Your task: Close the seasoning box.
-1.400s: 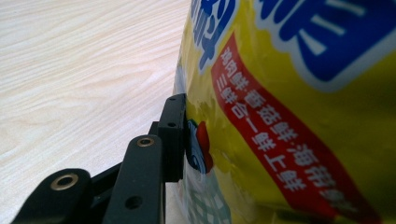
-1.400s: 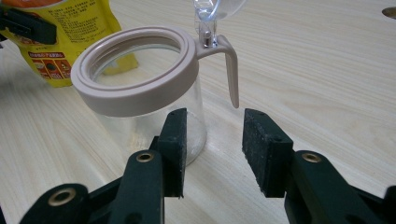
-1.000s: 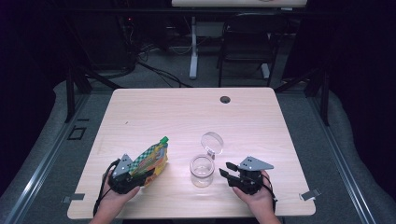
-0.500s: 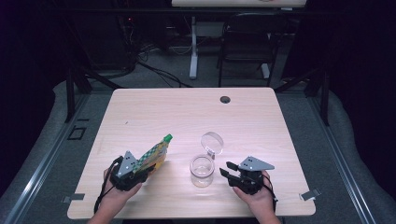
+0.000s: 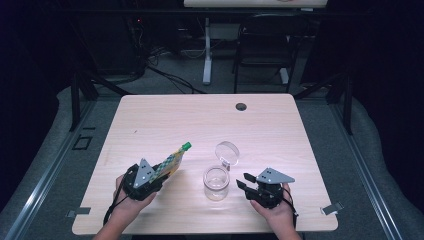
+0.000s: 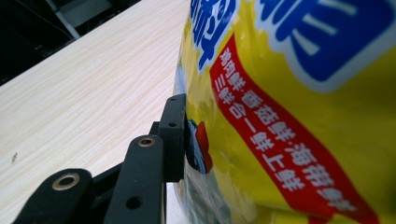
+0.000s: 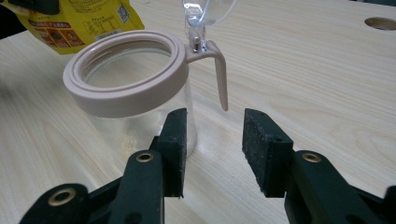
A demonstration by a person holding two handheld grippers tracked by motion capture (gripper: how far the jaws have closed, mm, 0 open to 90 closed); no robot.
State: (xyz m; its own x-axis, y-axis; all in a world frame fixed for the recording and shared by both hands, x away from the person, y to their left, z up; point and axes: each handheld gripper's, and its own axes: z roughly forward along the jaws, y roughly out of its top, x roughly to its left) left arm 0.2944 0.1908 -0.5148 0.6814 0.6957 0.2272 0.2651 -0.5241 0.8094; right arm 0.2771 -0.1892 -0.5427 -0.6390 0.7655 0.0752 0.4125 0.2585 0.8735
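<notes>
The left hand-held gripper (image 5: 155, 176) grasps a yellow pouch (image 5: 170, 163) with a green cap (image 5: 186, 145). In the left gripper view one black jaw presses flat on the printed side of the pouch (image 6: 289, 107), so the grip looks firm. The pouch is lifted a little over the desk (image 5: 200, 120), to the left of the jar (image 5: 216, 182), and its cap end points toward the jar but is not yet over it.

The jar stands upright on the desk, near the front edge. It is clear glass with a beige ring (image 7: 122, 80) at the mouth, and its clear lid (image 5: 227, 152) is swung open behind it on a hinge. In the right gripper view the jar looks empty.

The right hand-held gripper (image 5: 245, 186) is just to the right of the jar with its jaws spread apart and nothing between them. In its own view the jar (image 7: 140, 121) is just in front of the left jaw (image 7: 173, 149) and a little to the left of the gap; I cannot tell if they touch.

I judge the step is to bring the pouch to the jar for filling. To do it well, the right hand-held gripper should first close on the jar wall below the ring, so the jar does not slide or tip. Then the pouch should go up and over the mouth, clear of the open lid. The green cap seems still on, so it needs opening before any pouring.
</notes>
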